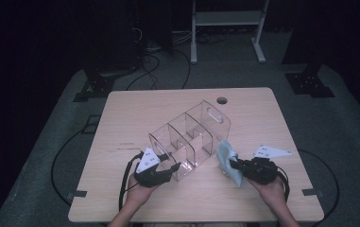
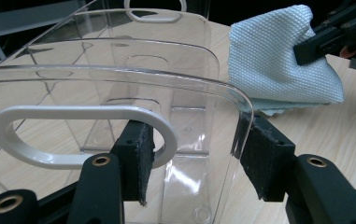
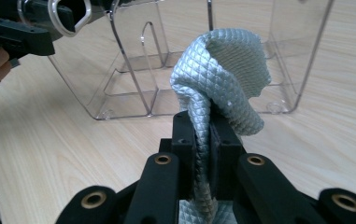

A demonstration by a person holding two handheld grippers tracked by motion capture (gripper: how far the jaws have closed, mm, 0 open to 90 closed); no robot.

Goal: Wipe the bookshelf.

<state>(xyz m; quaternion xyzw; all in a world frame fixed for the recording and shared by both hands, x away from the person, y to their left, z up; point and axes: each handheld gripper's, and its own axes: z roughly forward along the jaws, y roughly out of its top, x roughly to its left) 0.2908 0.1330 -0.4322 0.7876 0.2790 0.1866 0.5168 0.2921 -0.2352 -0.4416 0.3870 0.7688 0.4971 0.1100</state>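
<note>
Now your left gripper (image 1: 172, 166) is holding the clear box (image 1: 190, 137) by its near end wall. One black pad (image 2: 136, 156) sits inside the box, right at the white handle hole (image 2: 80, 135), and the other pad sits outside, at the wall's curved corner. The jaws are pinched on that thin wall, with the wall between them. The box stands on the wooden table (image 1: 262, 118), and it reaches away from your left gripper toward the far side of the table.

Your right gripper (image 1: 232, 164) has its jaws squeezed tight on the pale blue cloth (image 1: 228, 161). The cloth pokes up from between the jaws in a bunch. It hangs just beside the box, near the box's right side wall, not inside it. I cannot tell if the cloth touches the box.
</note>
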